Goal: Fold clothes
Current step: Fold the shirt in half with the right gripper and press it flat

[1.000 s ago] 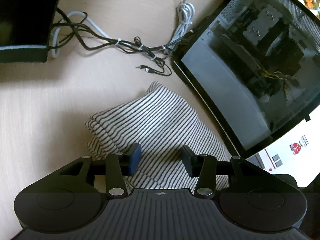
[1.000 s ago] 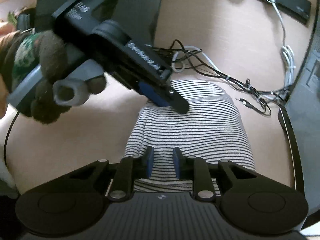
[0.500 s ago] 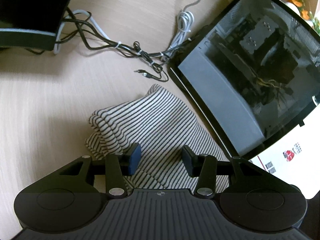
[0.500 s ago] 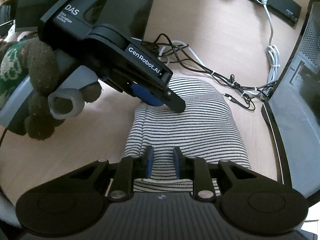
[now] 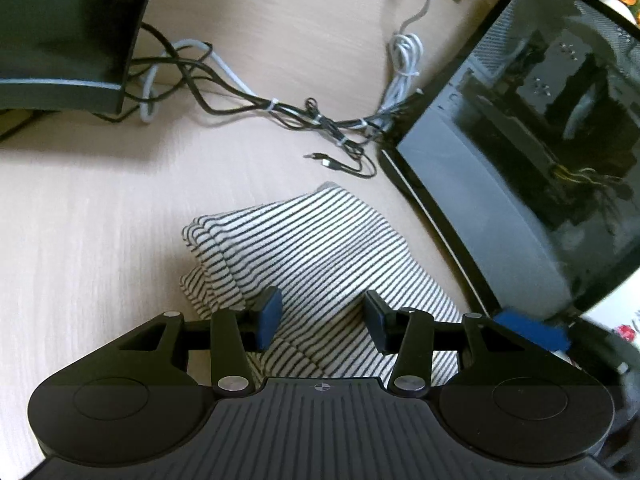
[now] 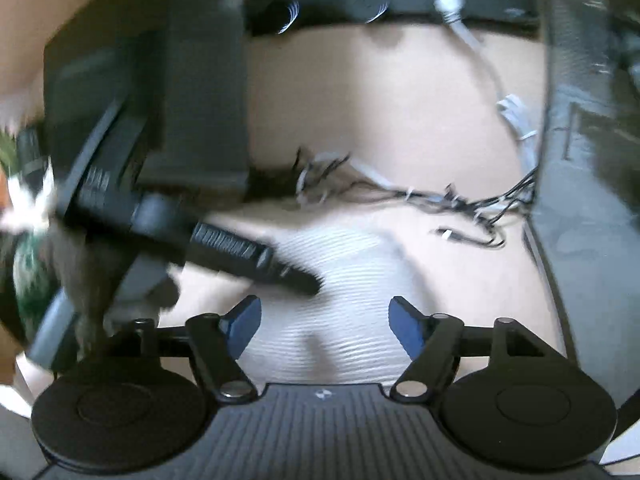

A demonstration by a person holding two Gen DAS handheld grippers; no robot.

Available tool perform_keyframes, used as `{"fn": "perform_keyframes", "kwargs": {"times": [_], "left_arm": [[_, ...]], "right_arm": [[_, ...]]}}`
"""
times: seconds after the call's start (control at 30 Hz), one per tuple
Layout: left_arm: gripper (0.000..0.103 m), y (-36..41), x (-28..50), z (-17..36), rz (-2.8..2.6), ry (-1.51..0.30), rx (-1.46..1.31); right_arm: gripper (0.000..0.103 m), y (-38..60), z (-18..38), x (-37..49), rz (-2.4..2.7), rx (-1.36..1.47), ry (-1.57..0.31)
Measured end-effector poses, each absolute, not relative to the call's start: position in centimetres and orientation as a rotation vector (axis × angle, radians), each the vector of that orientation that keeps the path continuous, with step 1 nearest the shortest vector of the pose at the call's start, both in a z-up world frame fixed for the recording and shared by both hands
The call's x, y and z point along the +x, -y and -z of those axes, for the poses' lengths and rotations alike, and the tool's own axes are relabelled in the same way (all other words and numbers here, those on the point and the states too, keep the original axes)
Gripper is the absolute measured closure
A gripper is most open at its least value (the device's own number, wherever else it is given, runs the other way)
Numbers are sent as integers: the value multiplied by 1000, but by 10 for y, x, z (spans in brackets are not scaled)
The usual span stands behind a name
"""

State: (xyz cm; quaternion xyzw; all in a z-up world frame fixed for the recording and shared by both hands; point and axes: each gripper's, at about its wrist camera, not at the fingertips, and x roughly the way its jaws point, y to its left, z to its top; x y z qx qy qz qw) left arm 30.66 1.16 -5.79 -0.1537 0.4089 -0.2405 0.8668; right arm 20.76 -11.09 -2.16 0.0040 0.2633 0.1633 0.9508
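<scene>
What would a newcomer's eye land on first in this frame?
The folded striped garment in the middle of the wooden desk, with the open left gripper just over its near edge. Behind it lies a cable tangle, and at right a glass-sided computer case.

black-and-white striped knit garment (image 5: 316, 252) | folded into a layered stack | lying flat on light wooden tabletop (image 5: 88, 240)

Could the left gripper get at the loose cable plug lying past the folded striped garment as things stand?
Probably yes. The left gripper is open over the striped garment, and the cable plug lies on bare table just beyond its far edge, nothing between. The tangled cables sit behind it.
</scene>
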Motion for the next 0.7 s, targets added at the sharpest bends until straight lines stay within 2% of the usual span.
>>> {"fn": "perform_keyframes", "kwargs": {"times": [0.07,0.2,0.37,0.4,0.47,0.53,0.6,0.7], "left_arm": [[53,-8,306,56,456,-857,-339],[52,0,301,48,369,-847,-342],[50,2,283,26,206,-776,-358],[47,1,277,19,172,-747,-370],[31,-2,266,5,115,-715,-386],[24,0,259,2,98,-732,-393],[24,5,258,8,91,-785,-397],[32,11,258,23,75,-843,-418]], "right_arm": [[9,126,26,216,-325,32,-541],[0,142,43,228,-348,43,-584],[0,141,70,230,-473,-6,-667],[0,141,74,230,-488,-12,-673],[0,143,80,232,-504,-10,-670],[0,147,84,234,-517,8,-670],[0,149,86,234,-524,29,-668],[0,158,82,232,-515,94,-640]]}}
